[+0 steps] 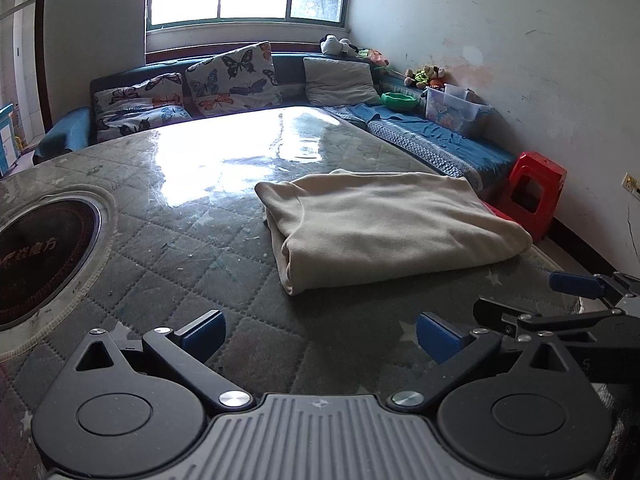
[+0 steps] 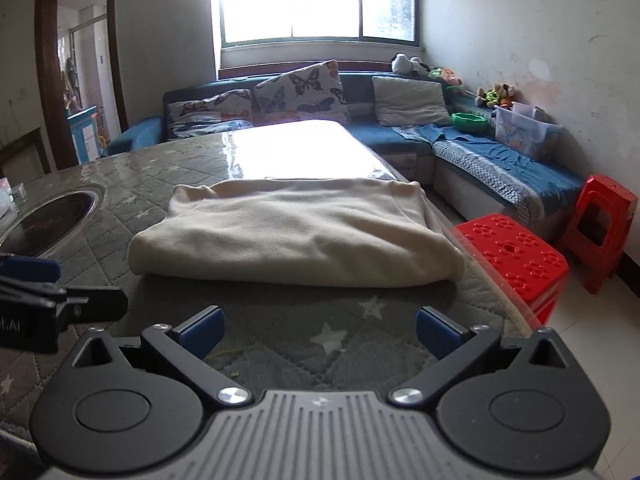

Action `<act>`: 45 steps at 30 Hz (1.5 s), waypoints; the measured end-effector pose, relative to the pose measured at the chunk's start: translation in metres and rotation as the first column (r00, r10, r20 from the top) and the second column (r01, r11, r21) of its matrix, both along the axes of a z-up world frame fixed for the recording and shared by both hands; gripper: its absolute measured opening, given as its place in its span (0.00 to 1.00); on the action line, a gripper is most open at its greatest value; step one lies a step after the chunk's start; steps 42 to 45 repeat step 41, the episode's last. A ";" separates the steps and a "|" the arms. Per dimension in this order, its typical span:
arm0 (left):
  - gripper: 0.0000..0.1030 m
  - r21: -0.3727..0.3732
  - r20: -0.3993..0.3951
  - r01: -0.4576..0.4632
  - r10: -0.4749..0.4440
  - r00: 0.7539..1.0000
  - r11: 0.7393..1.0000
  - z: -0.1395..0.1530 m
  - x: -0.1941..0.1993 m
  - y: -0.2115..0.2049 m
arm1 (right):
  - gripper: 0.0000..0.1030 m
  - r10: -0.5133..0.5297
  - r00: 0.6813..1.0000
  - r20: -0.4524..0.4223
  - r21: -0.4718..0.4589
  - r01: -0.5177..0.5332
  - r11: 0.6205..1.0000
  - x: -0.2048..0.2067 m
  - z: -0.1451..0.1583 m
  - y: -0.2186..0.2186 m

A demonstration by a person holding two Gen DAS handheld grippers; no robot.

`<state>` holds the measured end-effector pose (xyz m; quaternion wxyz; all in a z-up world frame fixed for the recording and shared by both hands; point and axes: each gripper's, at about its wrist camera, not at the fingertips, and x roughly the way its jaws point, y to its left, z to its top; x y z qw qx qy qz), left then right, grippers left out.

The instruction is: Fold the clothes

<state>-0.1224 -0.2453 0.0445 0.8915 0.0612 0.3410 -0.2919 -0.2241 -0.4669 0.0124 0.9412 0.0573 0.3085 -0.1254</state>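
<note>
On table [image 2: 280,344], folded garment [image 2: 296,232] lying crosswise

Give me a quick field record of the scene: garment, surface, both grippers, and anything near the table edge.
garment: cream garment, folded into a flat bundle, lying on the table, nothing gripping it
surface: quilted table cover under a clear sheet, round inset burner to the left
left gripper: fingers wide open, nothing between them, short of the garment
right gripper: fingers wide open, nothing between them, short of the garment
near edge: red stool beside the table's right side, second red stool by the wall
</note>
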 end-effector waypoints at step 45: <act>1.00 -0.001 0.010 0.017 -0.017 1.000 1.000 -0.004 -0.026 0.005 | 1.00 -0.033 0.999 0.007 0.011 0.033 0.999 -0.023 -0.003 0.010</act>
